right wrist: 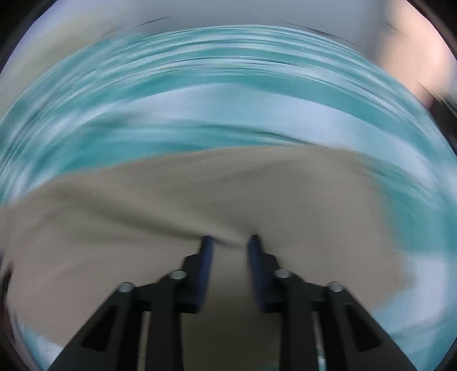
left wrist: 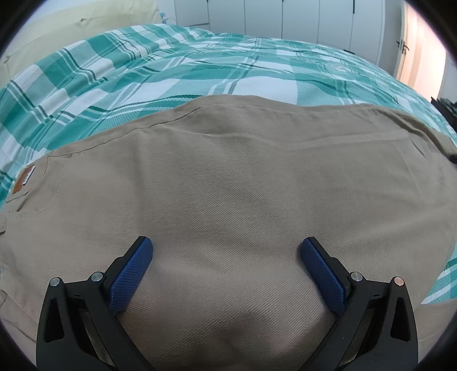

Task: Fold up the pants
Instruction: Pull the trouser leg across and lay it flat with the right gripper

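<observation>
Looking along the left claw (left wrist: 227, 247), the tan pants (left wrist: 228, 185) lie spread on a bed covered by a teal and white plaid bedspread (left wrist: 171, 71), filling the near and middle of the view, with a small brown label (left wrist: 24, 179) at the far left edge of the cloth. This claw is released, its two blue pads (left wrist: 130, 275) set wide apart just above the fabric and pinching nothing. From the smooth, doubled-looking far edge I judge that at least one fold may already be in, though that is not certain, and further folds remain. White cupboard doors (left wrist: 285, 20) stand beyond the bed. Turning to the right wrist view, everything is smeared by motion blur; the pants appear as a tan mass over the blurred bedspread. The right claw (right wrist: 230, 241) has its pads narrowed, with a ridge of cloth running to the tips, yet a gap shows between them, so I cannot tell whether it is gripping the fabric. No containers are visible in either view.
</observation>
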A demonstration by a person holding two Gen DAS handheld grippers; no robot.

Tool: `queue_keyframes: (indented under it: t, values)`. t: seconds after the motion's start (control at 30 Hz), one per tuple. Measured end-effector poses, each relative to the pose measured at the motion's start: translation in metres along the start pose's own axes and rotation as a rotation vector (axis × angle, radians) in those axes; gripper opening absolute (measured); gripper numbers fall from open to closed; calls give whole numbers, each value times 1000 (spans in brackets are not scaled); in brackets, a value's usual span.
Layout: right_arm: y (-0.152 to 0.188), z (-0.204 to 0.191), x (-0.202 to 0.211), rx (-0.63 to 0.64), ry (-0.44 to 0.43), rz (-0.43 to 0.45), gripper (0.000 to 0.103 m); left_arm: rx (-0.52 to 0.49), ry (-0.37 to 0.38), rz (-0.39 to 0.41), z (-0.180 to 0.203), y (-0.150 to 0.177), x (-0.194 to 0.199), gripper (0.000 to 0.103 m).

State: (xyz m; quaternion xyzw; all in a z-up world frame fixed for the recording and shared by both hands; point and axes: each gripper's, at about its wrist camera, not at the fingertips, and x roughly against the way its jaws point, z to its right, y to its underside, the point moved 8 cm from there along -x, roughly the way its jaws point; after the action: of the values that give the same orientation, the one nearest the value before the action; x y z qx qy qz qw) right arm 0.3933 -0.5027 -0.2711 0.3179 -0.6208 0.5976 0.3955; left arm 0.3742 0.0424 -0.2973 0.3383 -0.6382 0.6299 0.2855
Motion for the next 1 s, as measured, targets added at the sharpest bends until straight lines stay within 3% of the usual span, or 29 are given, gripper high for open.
queue_keyframes:
  t: [0.07, 0.1, 0.13, 0.17, 0.23, 0.3, 0.33, 0.4, 0.43, 0.5, 0.57, 0.63, 0.67, 0.7, 0.77, 0.83, 0.87, 0.93, 1.0]
  values:
    - [14, 70, 19, -130, 91, -36, 20, -3, -7, -2, 0, 0, -1, 102]
    - [26, 96, 32, -146, 175, -57, 28, -6, -12, -4, 0, -1, -1, 102]
    - [38, 112, 47, -146, 253, -76, 56, -9, -16, -6, 0, -1, -1, 102]
    - [51, 118, 60, -140, 289, -86, 59, -12, -19, -9, 0, -2, -2, 102]
    - [76, 110, 95, -114, 221, -81, 58, -13, -30, -42, 0, -5, -1, 103]
    - [111, 73, 141, -56, 76, -58, 59, -13, -61, -96, 2, -8, 12, 101]
    - [125, 47, 154, -29, 3, -59, 58, -15, -32, -109, 8, -8, 24, 101]
    - [175, -18, 190, 53, -210, -85, 59, -36, 100, -91, 34, -3, 67, 101]
    - [196, -43, 198, 90, -277, -108, 59, -61, 145, -88, 46, 4, 84, 102]
    - [246, -92, 212, 159, -397, -171, 59, -161, 261, -122, 84, 37, 125, 102]
    - [294, -125, 213, 196, -452, -238, 58, -259, 311, -184, 110, 76, 144, 102]
    - [315, -123, 200, 285, -339, -244, 56, -414, 261, -253, 122, 130, 151, 102]
    - [323, -113, 199, 367, -218, -218, 57, -444, 222, -244, 118, 143, 153, 102]
    - [326, -98, 201, 426, -104, -195, 60, -428, 200, -224, 106, 150, 158, 102]
    - [327, -49, 204, 430, 117, -178, 82, -329, 166, -267, 71, 154, 160, 102]
    - [331, 7, 203, 302, 187, -219, 86, -249, 81, -284, 27, 151, 159, 102]
    - [334, 31, 202, 213, 185, -245, 96, -226, 45, -285, 7, 152, 158, 102]
    - [339, 75, 199, -19, 146, -296, 100, -187, 36, -289, -19, 154, 156, 102]
    - [338, 84, 198, -79, 130, -297, 100, -170, 42, -285, -27, 153, 159, 102]
